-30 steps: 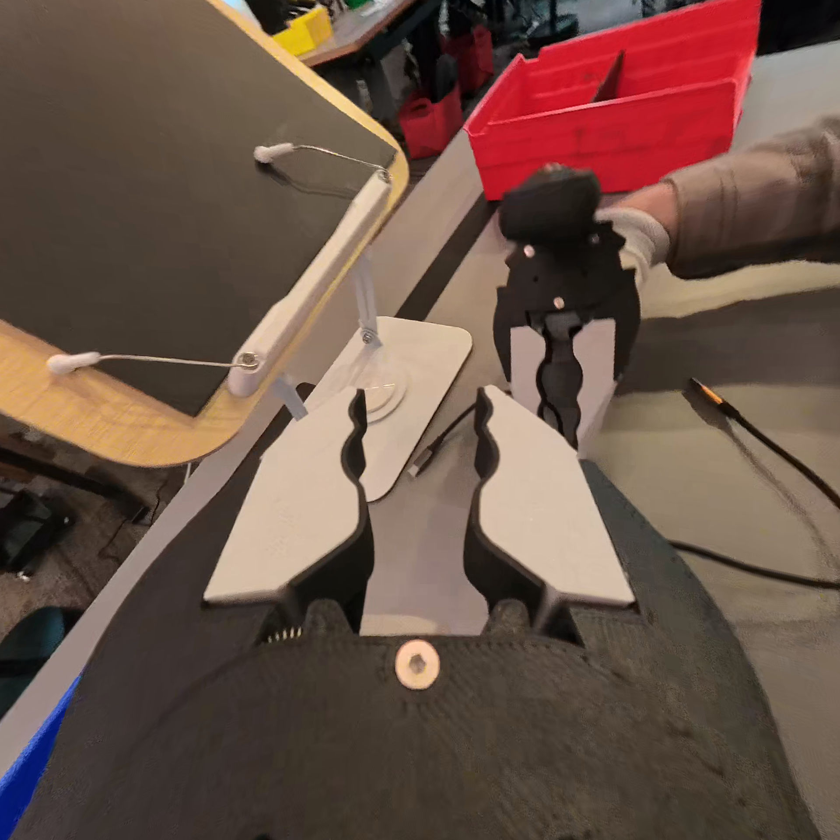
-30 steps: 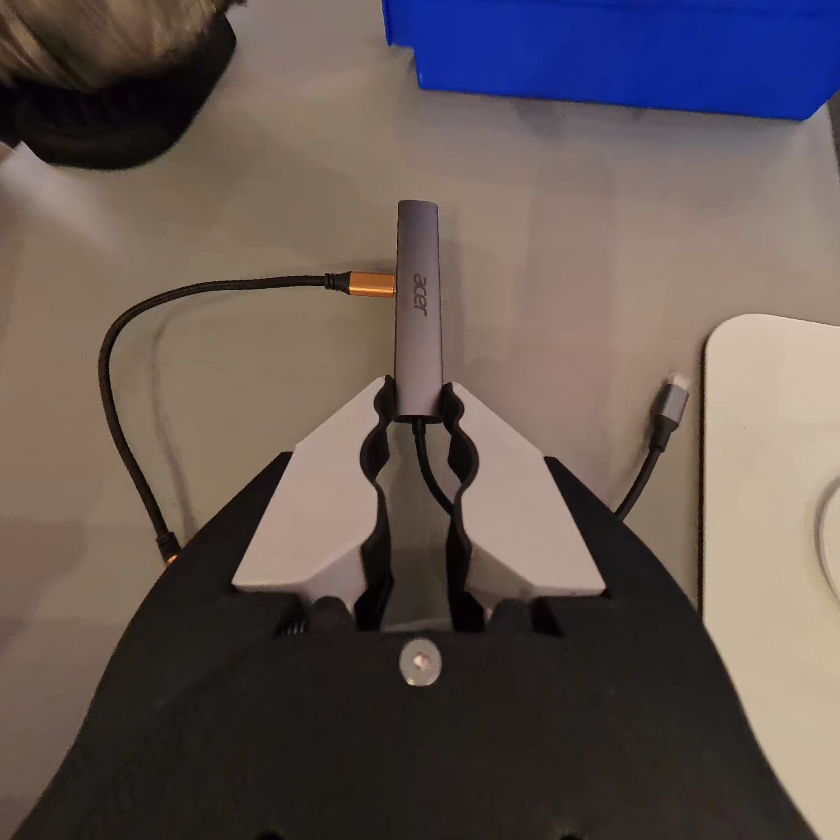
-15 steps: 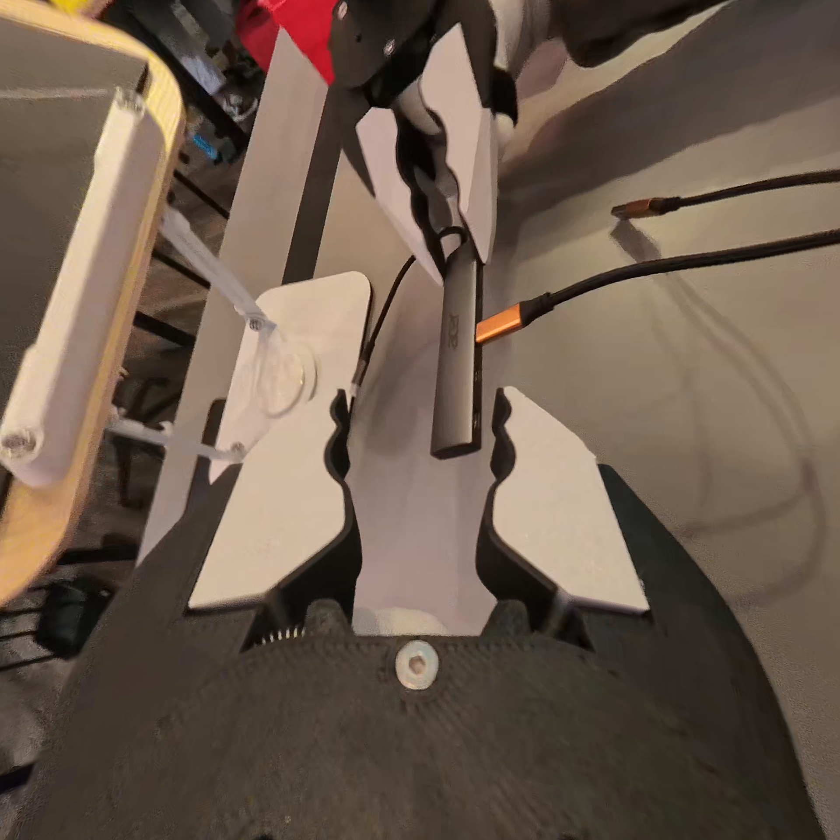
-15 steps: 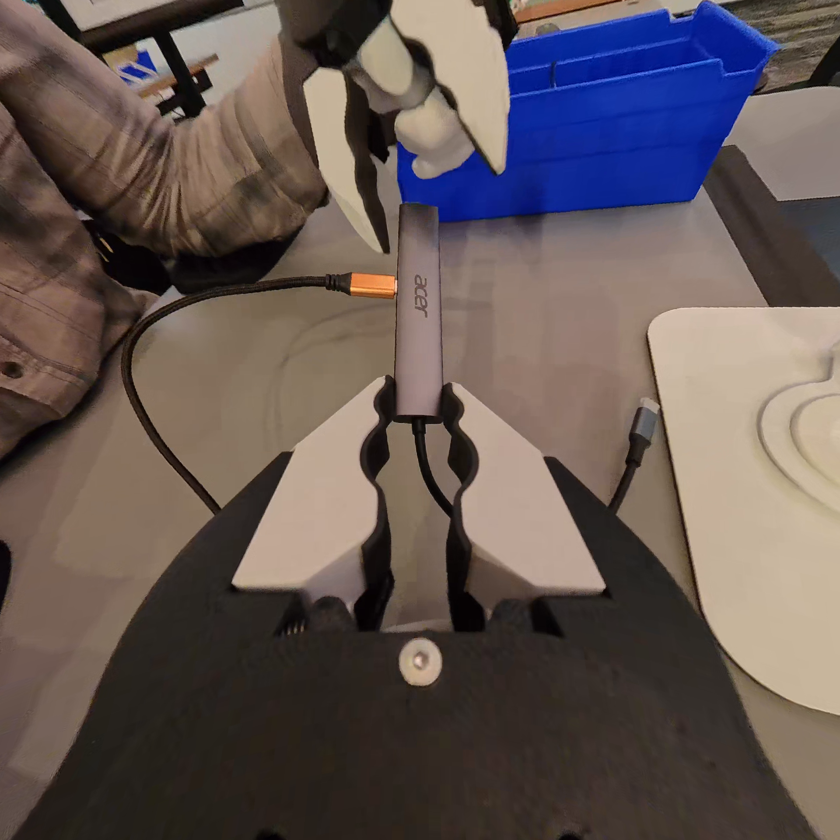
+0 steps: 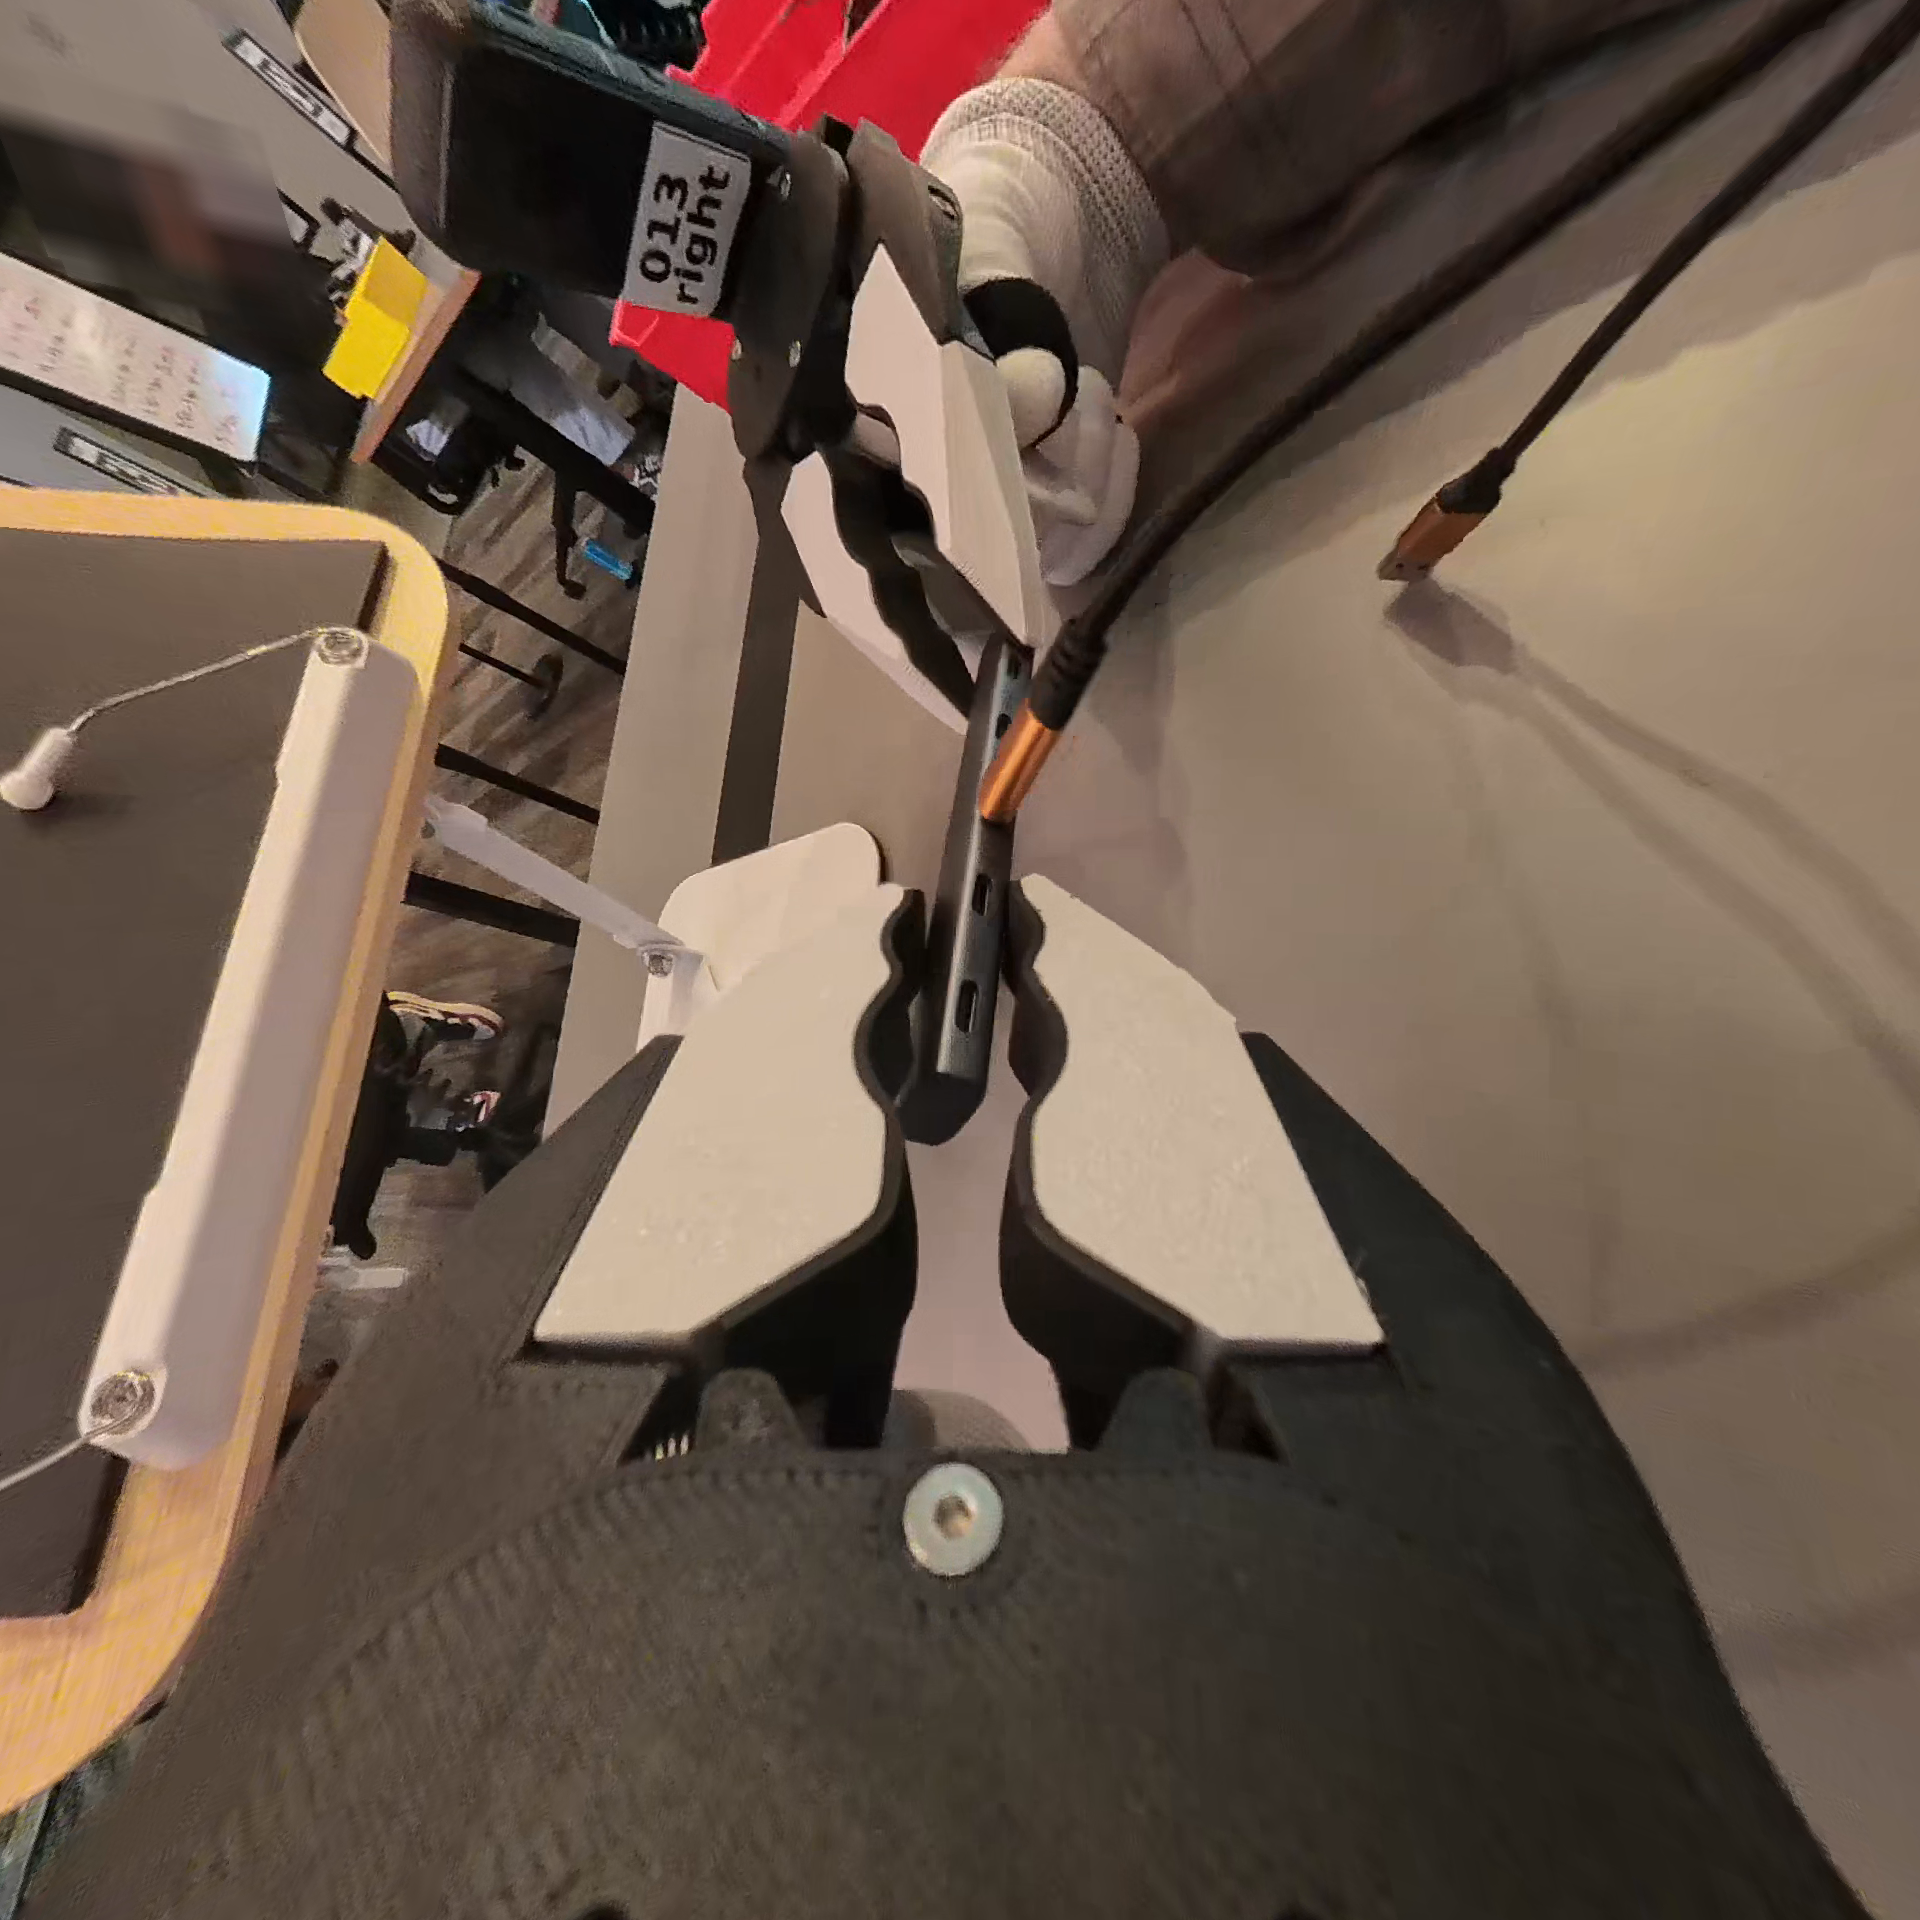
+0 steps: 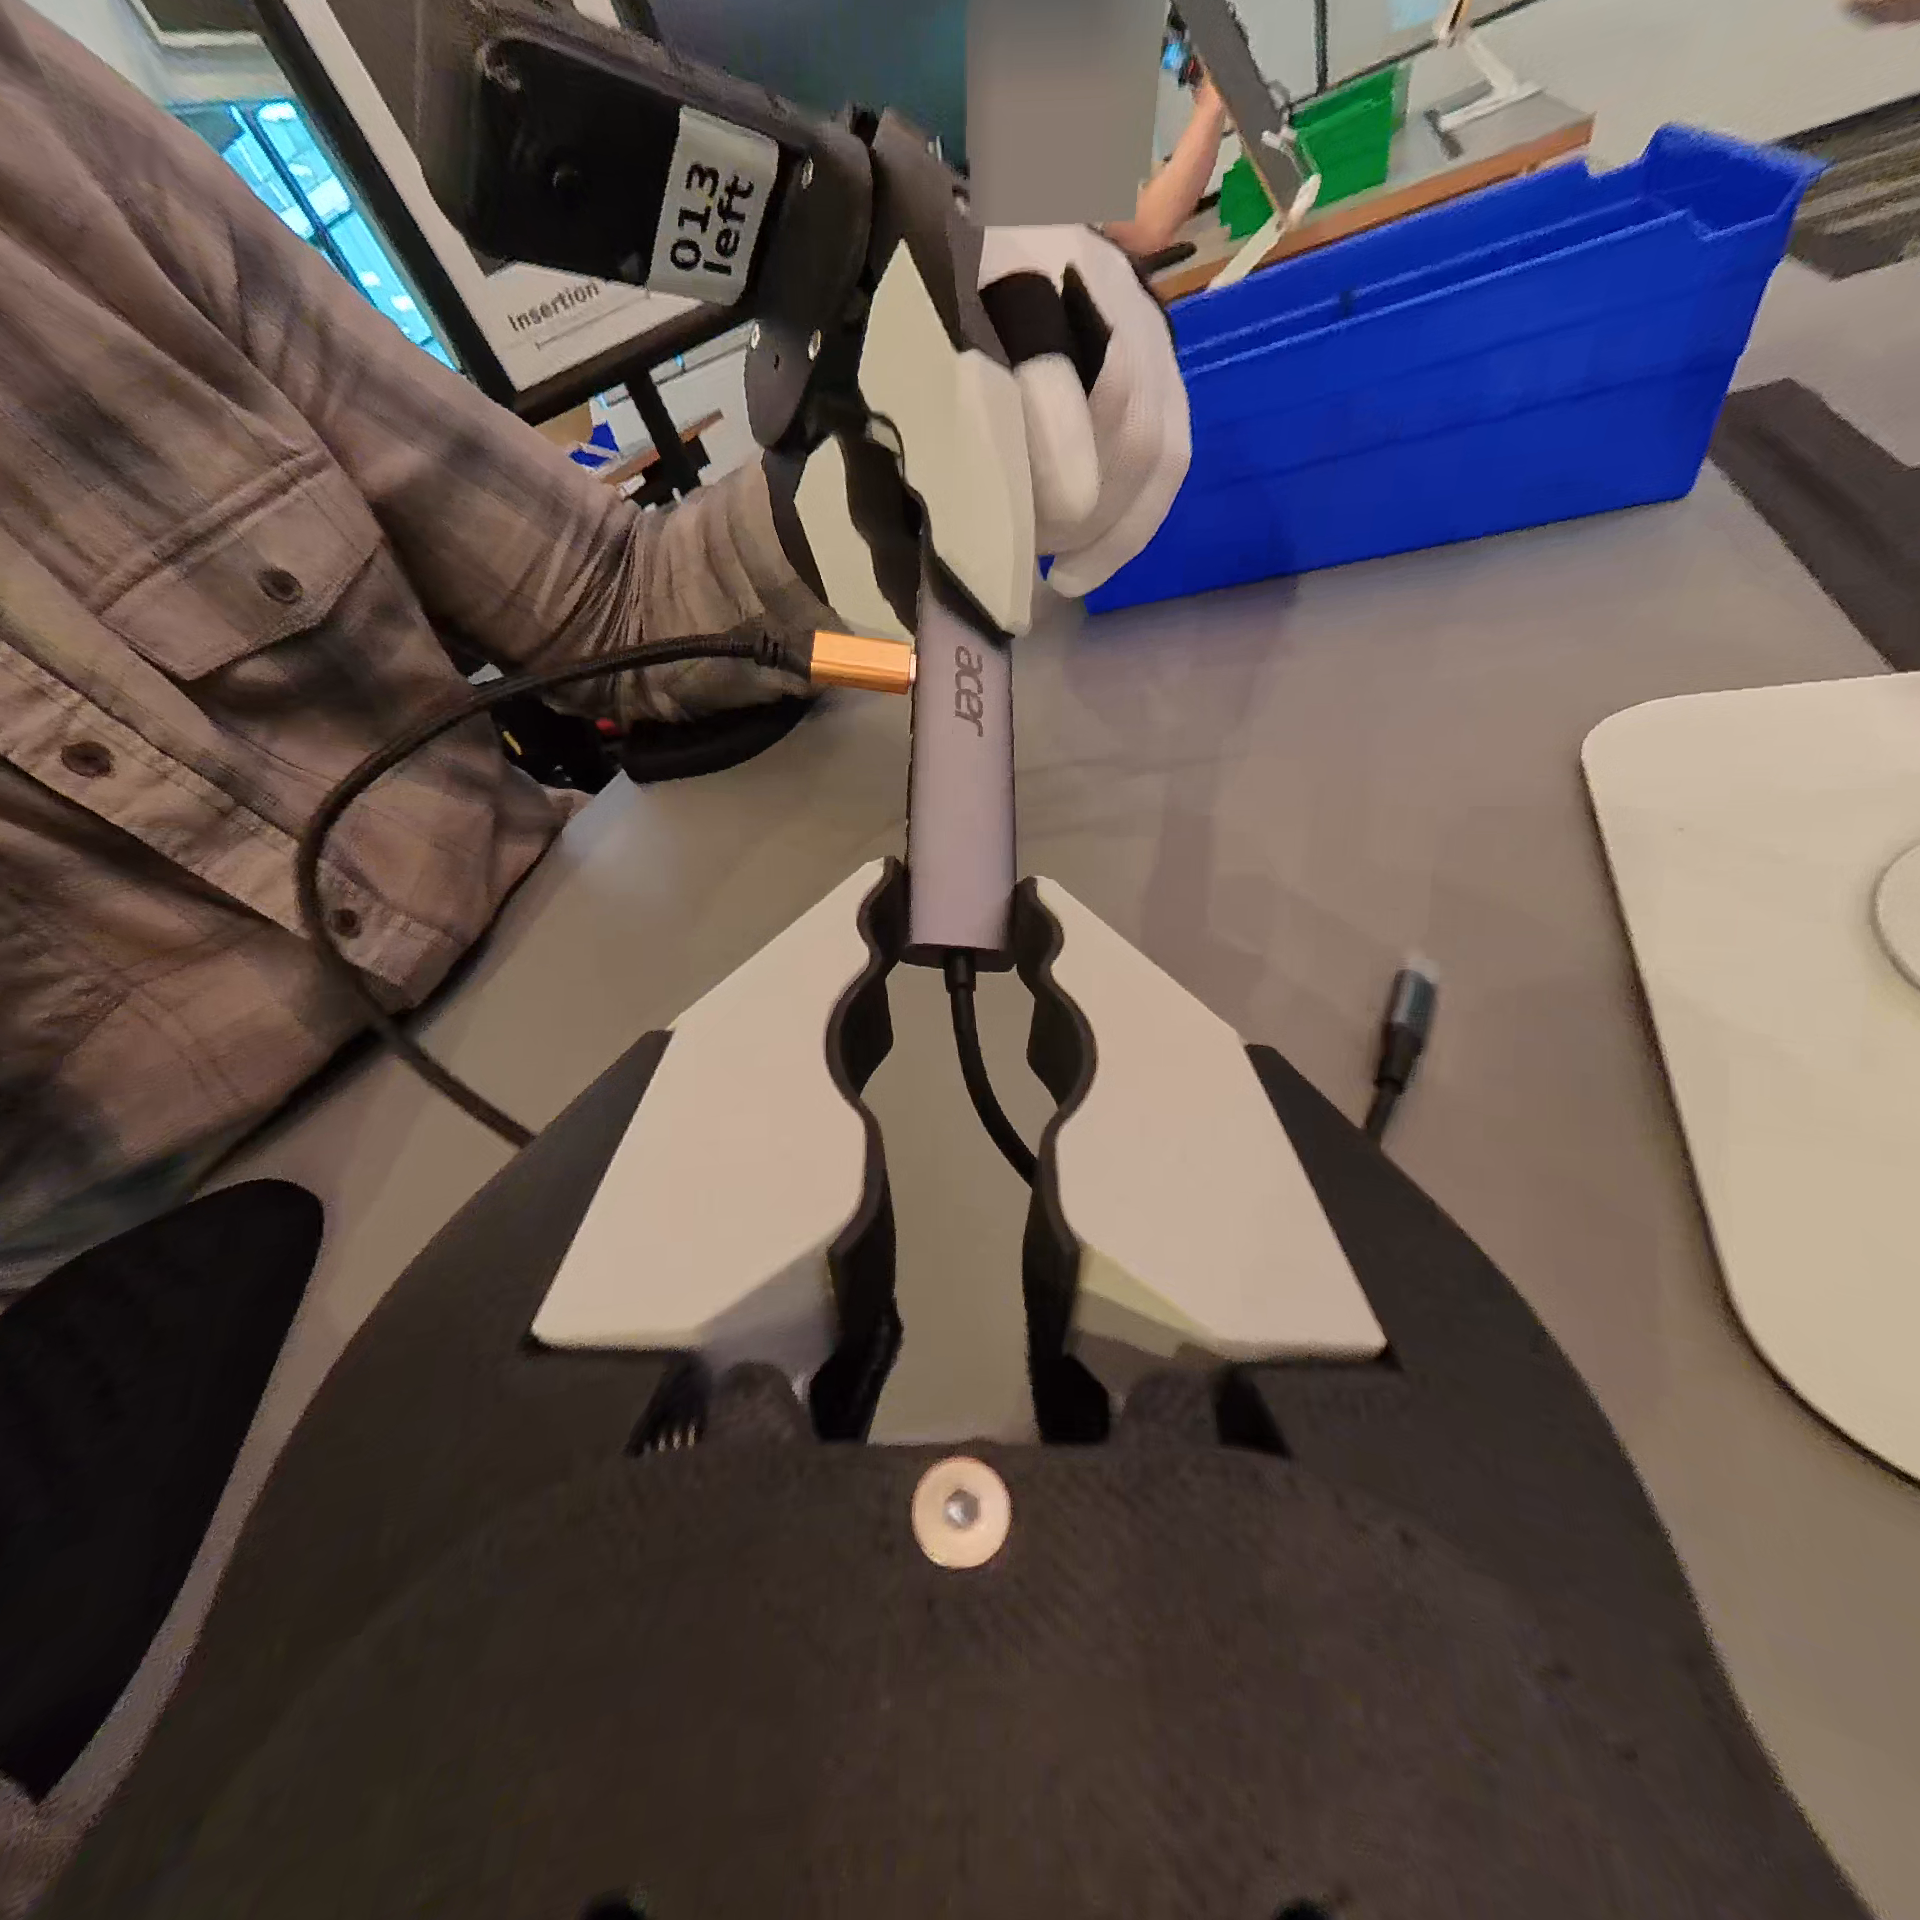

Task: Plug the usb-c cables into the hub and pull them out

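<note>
Hub [image 6: 961,769] is clenched at its cord end by right gripper [image 6: 961,914] and enclosed, grip uncertain, by left gripper [image 5: 961,956]; plugged orange-tipped cable [image 6: 862,662] is judged next for extraction.

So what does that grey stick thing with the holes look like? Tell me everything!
The hub is a slim grey bar that looks like metal, held up off the table. One narrow edge has a row of small ports. An orange-tipped cable is plugged into that edge. A thin black cord comes out of one end. The right gripper is shut on that end, and the left gripper is around the other end, though a small gap shows beside one finger, so its grip is unclear.
</note>
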Demonstrator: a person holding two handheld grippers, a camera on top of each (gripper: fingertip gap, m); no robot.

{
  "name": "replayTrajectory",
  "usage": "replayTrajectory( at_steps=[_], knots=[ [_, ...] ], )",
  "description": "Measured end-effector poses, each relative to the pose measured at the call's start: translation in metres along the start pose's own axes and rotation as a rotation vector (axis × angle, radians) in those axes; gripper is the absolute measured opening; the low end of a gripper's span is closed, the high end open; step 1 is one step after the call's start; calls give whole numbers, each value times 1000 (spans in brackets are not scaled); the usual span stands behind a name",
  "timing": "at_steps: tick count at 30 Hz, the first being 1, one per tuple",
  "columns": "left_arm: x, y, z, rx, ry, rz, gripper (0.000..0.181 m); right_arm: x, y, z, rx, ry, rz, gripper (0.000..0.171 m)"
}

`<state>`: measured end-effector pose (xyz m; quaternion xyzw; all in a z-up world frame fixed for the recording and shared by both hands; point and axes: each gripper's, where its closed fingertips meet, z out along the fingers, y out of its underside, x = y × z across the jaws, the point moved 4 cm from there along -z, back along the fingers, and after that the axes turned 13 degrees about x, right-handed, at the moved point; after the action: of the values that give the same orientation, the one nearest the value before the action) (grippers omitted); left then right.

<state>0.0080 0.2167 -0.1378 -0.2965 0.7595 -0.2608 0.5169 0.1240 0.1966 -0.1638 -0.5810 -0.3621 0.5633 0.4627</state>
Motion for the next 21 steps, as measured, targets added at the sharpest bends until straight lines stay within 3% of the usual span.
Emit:
replayTrajectory(
  at_steps=[2,5,8,15,17,19,21],
  knots=[
    [-3,-3,-1,0,-19,-12,11,5,-11,-4,36,77,-58,10],
    [-11,-8,-8,21,-39,-63,11,3,-35,-7,-12,219,-233,27],
    [-21,-6,-18,-12,-75,-98,11,-8,-56,-3,-217,390,-554,27],
    [-29,-32,-29,68,-78,-193,10,-22,-58,37,-567,491,-966,39],
    [-32,-39,-30,113,-92,-216,11,-19,-55,46,-623,538,-1045,34],
    [-31,-46,-31,147,-83,-195,11,-13,-52,43,-706,592,-1091,11],
    [-30,-47,-30,137,-84,-165,11,-13,-52,42,-710,615,-1084,4]
  ],
)
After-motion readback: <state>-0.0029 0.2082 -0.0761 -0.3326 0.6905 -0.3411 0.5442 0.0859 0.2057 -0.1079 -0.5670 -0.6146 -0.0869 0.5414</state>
